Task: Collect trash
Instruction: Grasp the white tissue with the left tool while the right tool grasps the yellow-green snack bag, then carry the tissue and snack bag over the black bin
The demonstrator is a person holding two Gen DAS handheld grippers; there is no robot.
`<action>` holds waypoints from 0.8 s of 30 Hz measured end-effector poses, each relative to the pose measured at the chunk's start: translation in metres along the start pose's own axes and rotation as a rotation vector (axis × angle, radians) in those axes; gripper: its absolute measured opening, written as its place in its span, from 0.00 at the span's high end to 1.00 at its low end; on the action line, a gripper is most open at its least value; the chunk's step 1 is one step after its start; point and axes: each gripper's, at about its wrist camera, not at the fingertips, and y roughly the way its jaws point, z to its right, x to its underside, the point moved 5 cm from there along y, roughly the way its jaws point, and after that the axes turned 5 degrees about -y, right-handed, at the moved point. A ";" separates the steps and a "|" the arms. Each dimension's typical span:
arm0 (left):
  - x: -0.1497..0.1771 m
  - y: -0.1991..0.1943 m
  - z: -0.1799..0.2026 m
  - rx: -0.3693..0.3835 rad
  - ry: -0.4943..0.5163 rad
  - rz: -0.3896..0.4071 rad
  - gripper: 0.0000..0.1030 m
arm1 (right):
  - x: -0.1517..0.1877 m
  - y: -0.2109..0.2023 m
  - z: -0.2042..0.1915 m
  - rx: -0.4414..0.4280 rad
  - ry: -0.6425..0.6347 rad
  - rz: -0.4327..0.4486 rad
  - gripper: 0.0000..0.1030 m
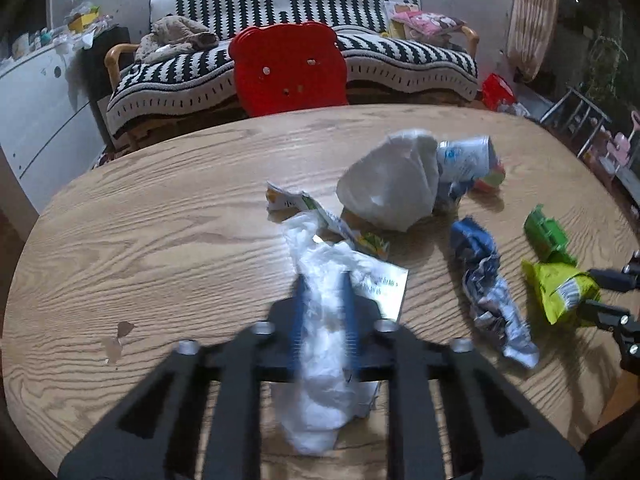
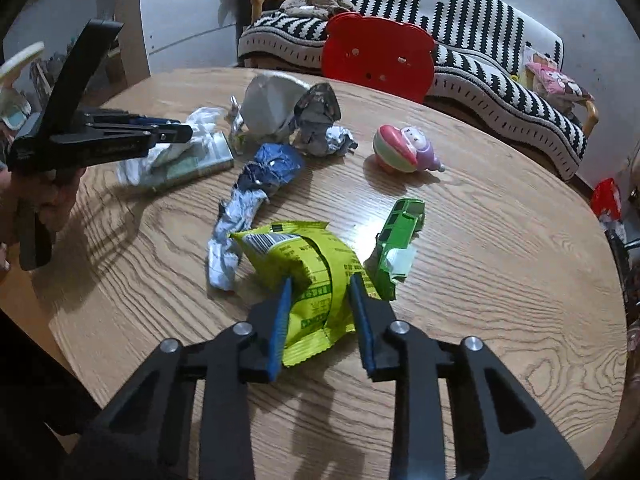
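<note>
Left claw (image 1: 323, 280): your blue pads are pinched tight on a crumpled white plastic bag (image 1: 324, 332) lying on the tabletop (image 1: 160, 240).
Right claw (image 2: 320, 286): your pads press both sides of a yellow-green snack wrapper (image 2: 310, 268).
Between the two: a twisted blue-and-silver wrapper (image 2: 250, 200) lies flat on the wood.
Beside the snack wrapper: a green toy van (image 2: 398, 240), tipped over.
Farther back: a white cup (image 2: 270, 106), crumpled foil (image 2: 320, 120), a pink toy (image 2: 404, 148).
Beyond the tabletop: a red chair (image 1: 288, 68), a striped sofa (image 1: 400, 60).
</note>
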 end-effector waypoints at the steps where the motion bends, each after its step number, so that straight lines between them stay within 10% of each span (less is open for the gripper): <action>1: -0.001 -0.003 -0.001 0.002 -0.006 0.005 0.91 | -0.001 -0.004 0.001 -0.008 0.010 0.012 0.73; 24: -0.021 -0.055 0.065 0.038 0.021 0.089 0.93 | 0.005 -0.085 0.050 -0.015 0.213 0.176 0.73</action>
